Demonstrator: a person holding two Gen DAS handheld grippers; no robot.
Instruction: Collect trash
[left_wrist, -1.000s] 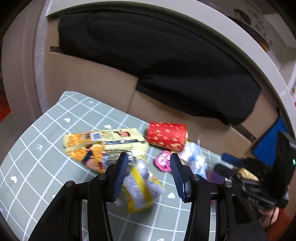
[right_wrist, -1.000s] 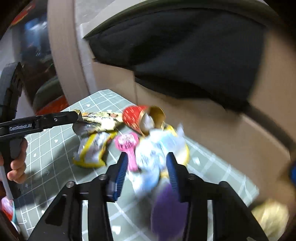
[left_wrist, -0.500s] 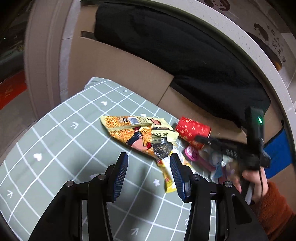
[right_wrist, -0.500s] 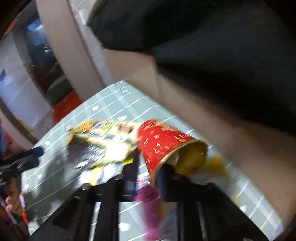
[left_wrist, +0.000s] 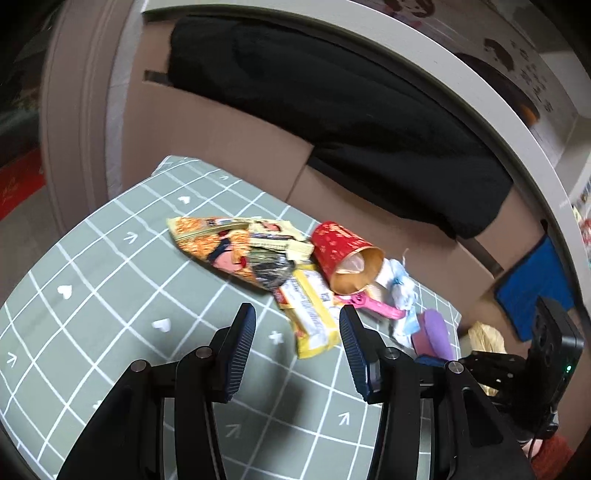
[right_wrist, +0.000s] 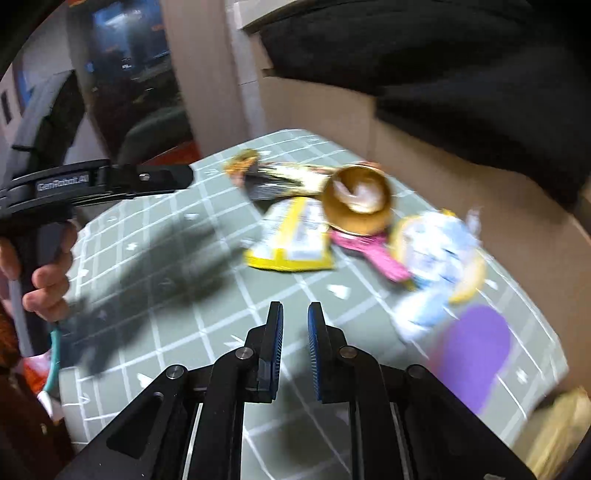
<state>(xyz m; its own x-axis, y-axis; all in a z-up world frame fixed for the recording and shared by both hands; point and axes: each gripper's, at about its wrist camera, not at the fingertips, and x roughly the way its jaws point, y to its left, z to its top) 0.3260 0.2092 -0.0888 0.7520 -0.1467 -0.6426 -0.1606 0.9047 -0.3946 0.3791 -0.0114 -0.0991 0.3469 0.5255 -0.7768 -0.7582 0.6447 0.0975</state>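
A pile of trash lies on the grey-green grid mat (left_wrist: 92, 295): an orange snack bag (left_wrist: 218, 243), a yellow-white wrapper (left_wrist: 306, 314), a red paper cup (left_wrist: 336, 247) on its side with its gold mouth (right_wrist: 356, 199) facing the cameras, a pink piece (left_wrist: 376, 308), a white-blue wrapper (right_wrist: 432, 254) and a purple piece (right_wrist: 476, 347). My left gripper (left_wrist: 297, 321) is open just short of the yellow wrapper, pads not touching it. My right gripper (right_wrist: 295, 314) is shut and empty, held back from the pile.
A cardboard box lined with a black bag (left_wrist: 332, 92) stands right behind the mat. Crumpled tan paper (right_wrist: 554, 424) lies off the mat's right edge beside a blue object (left_wrist: 532, 288). A person's hand (right_wrist: 48, 280) holds the left gripper's handle.
My right gripper shut, reached the cup, then drew back empty. The cup now lies with its mouth towards the cameras. My left gripper pulled away from the wrappers and stayed open.
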